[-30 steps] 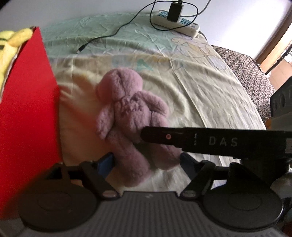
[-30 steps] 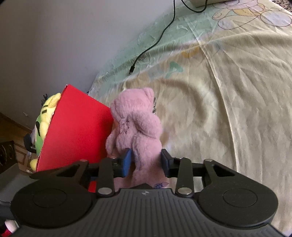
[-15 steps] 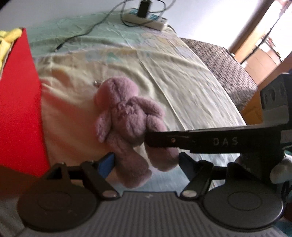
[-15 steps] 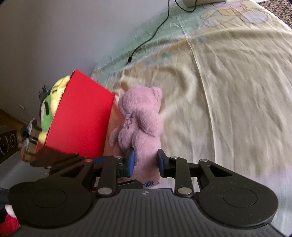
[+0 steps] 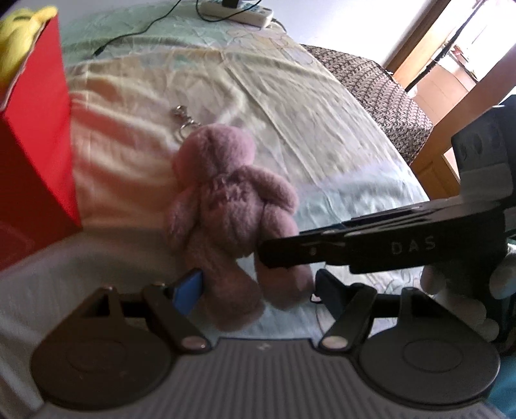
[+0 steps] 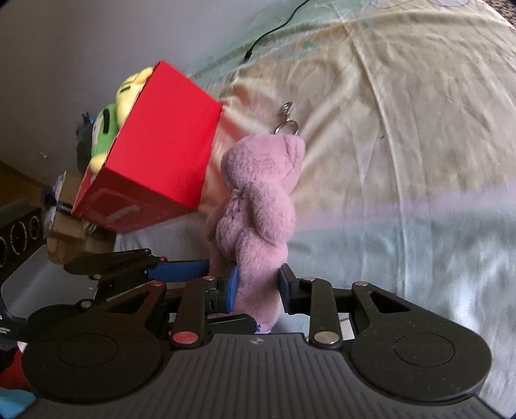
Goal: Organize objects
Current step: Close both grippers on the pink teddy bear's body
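A pink plush bear (image 5: 232,206) with a metal keyring clip (image 5: 182,121) hangs above the pale sheet. My right gripper (image 6: 258,287) is shut on one leg of the pink plush bear (image 6: 258,206) and holds it up. My left gripper (image 5: 258,290) is open, its blue pads on either side of the bear's legs, without clamping them. The right gripper's black finger (image 5: 354,248) crosses the left wrist view. A red box (image 6: 154,154) stands to the left with a yellow and green plush (image 6: 113,109) in it.
The bed sheet (image 6: 403,145) spreads to the right. A power strip (image 5: 238,11) and a black cable (image 5: 135,32) lie at the far end. A patterned blanket (image 5: 371,90) and wooden furniture (image 5: 435,161) are at the right. Clutter sits left of the bed.
The right gripper has lifted the bear and pulled it back from the red box. The keyring clip has come into view. The left gripper has moved with it, still open around the legs.
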Available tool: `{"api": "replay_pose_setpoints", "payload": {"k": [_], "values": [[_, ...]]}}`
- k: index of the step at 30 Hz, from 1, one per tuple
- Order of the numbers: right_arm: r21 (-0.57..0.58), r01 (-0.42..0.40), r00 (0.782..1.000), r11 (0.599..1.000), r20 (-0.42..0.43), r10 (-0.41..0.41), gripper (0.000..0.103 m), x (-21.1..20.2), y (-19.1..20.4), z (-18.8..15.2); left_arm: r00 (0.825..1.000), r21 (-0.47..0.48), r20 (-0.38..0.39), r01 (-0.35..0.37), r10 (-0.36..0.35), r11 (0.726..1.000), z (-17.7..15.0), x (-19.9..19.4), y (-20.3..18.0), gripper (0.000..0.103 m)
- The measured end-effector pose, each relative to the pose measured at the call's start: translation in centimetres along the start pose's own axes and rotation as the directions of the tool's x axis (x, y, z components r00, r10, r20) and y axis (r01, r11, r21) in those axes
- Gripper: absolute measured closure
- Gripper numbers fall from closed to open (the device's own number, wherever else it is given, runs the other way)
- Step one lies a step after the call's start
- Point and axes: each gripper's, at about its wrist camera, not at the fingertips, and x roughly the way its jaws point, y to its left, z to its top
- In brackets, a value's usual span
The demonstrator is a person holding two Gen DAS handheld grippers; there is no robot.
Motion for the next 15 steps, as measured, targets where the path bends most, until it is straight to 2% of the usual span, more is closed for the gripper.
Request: {"api": "replay_pose_setpoints", "payload": {"k": [4, 7, 15], "values": [[0.002, -0.009, 1.0, 1.0, 0.018, 0.009, 0.068, -0.1, 0.2, 0.4, 1.0, -0.036, 0.019, 0.003, -0.003, 0.999, -0.3, -0.4, 0.6, 0.026], [-0.001, -0.004, 0.999, 1.0, 0.049, 0.004, 0.048, -0.5, 0.1, 0.6, 0.999, -0.044, 0.05, -0.01, 0.013, 0.999, -0.4, -1.2, 0.8, 0.018], [0.028, 0.024, 0.995, 0.999, 0.099, -0.027, 0.045, 0.0, -1.3, 2.0, 0.996, -0.081, 0.087, -0.001, 0.008, 0.997, 1.1, -1.5, 1.3, 0.014]]}}
